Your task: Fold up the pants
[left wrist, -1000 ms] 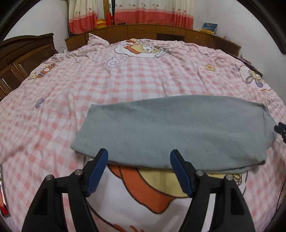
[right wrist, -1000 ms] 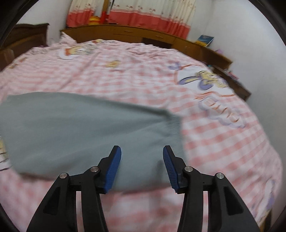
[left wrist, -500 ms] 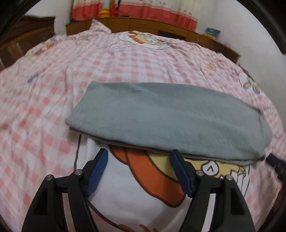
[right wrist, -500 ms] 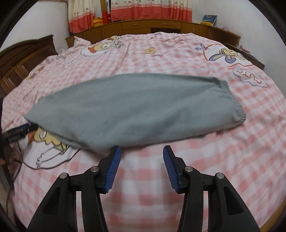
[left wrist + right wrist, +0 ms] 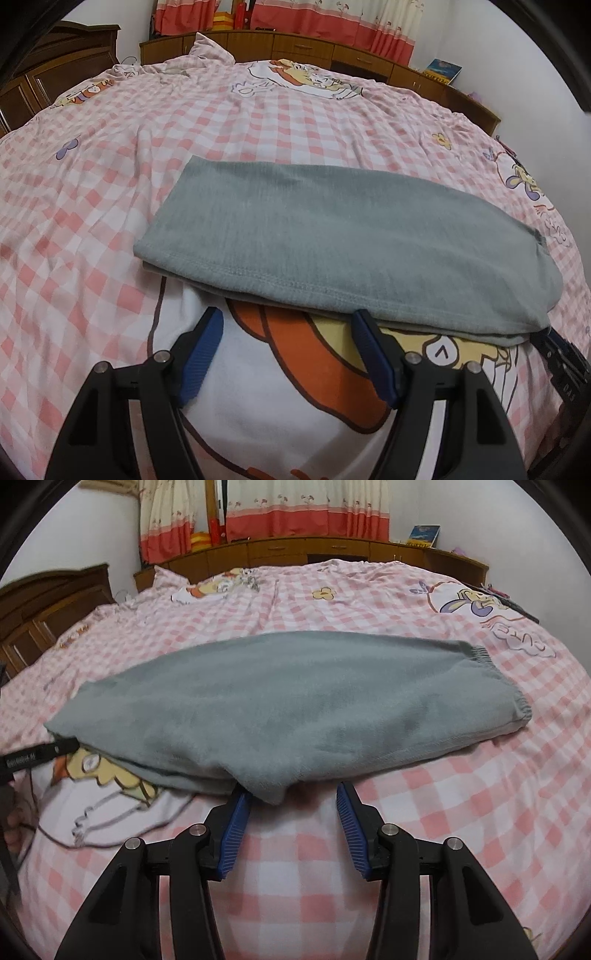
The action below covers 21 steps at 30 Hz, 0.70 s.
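Grey pants lie flat across the pink checked bedspread, folded in layers. The elastic waistband is at the right end in the right wrist view. My left gripper is open, its fingertips just short of the stitched near edge, low over a cartoon print. My right gripper is open too, at the near edge of the pants. A drooping corner of cloth touches its left fingertip, and the pads are not pressing it. Each gripper shows in the other's view: the right gripper and the left gripper.
Low wooden cabinets with red and cream curtains above them run along the far wall. A dark wooden headboard stands at the left. A book leans at the back right. Bedspread stretches all around the pants.
The left gripper drew back and sank, so the pants' near edge now lies just beyond its tips. The right gripper swung off the waistband end to the near long edge.
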Motion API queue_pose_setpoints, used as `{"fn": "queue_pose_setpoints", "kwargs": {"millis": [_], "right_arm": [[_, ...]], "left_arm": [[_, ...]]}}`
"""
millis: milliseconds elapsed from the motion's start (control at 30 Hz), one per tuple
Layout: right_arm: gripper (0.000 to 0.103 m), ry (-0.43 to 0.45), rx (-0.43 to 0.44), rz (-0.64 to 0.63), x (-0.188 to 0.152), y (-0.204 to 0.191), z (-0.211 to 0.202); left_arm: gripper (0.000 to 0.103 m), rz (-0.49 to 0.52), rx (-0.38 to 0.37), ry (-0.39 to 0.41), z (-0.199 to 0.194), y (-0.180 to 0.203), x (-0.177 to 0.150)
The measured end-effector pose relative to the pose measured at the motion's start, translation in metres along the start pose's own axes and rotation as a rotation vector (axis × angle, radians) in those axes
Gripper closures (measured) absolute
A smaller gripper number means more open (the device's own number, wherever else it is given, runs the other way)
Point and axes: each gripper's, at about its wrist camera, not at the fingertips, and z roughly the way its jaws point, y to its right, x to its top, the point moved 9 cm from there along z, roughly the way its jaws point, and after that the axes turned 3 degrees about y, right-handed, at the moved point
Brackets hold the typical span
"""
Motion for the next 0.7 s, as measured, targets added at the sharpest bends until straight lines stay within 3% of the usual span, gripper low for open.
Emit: {"fn": "queue_pose_setpoints", "kwargs": {"millis": [200, 267, 333, 467, 567, 700], "right_arm": [[0.059, 0.044, -0.02, 0.063, 0.015, -0.006, 0.005], [0.071, 0.058, -0.056, 0.073, 0.017, -0.004, 0.002], [0.093, 0.059, -0.092, 0.074, 0.017, 0.0, 0.0], [0.097, 0.038, -0.08, 0.109, 0.005, 0.005, -0.003], [0.097, -0.035, -0.06, 0.137, -0.016, 0.007, 0.009], [0.097, -0.04, -0.058, 0.128, -0.018, 0.006, 0.006]], "left_arm": [[0.027, -0.002, -0.001, 0.0, 0.0, 0.0, 0.0], [0.027, -0.001, -0.001, -0.001, 0.0, -0.001, 0.0], [0.027, -0.004, -0.004, 0.0, 0.0, 0.0, 0.0], [0.027, -0.014, -0.016, 0.004, -0.002, 0.0, 0.001], [0.027, -0.027, -0.027, 0.012, -0.004, -0.002, 0.003], [0.027, -0.036, -0.032, 0.019, -0.005, -0.003, 0.005]]}}
